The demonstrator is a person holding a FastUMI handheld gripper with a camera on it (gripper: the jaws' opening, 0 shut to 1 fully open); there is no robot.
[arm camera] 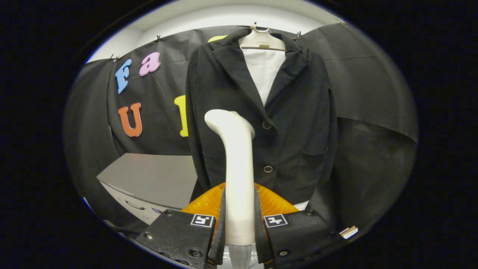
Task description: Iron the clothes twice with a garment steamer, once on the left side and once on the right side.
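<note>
- Gripper (239, 220) at bottom centre; its fingers (220, 224) were closed on the steamer (237, 168) handle, one pressing each side, so the grip looked firm.
- Steamer rose upright from between the fingers; its bent head sat mid-frame over the jacket (295, 123), just left of the button line. Contact with the cloth could not be told.
- Jacket hung on a hanger (261, 39) at top centre, over a white shirt (263, 71), filling the centre and centre-right.
- Judgement: a side pass was likely in hand. To do it well, keep the head flat on the panel, stroke slowly down one side, and hold the handle straight so it doesn't twist in the grip.
- In the way: two buttons (266, 125) just right of the head might snag; lapel fold above.
- Around: grey cabinet (149, 175) at lower left, near the jacket's edge, could limit a left-side stroke low down.
</note>
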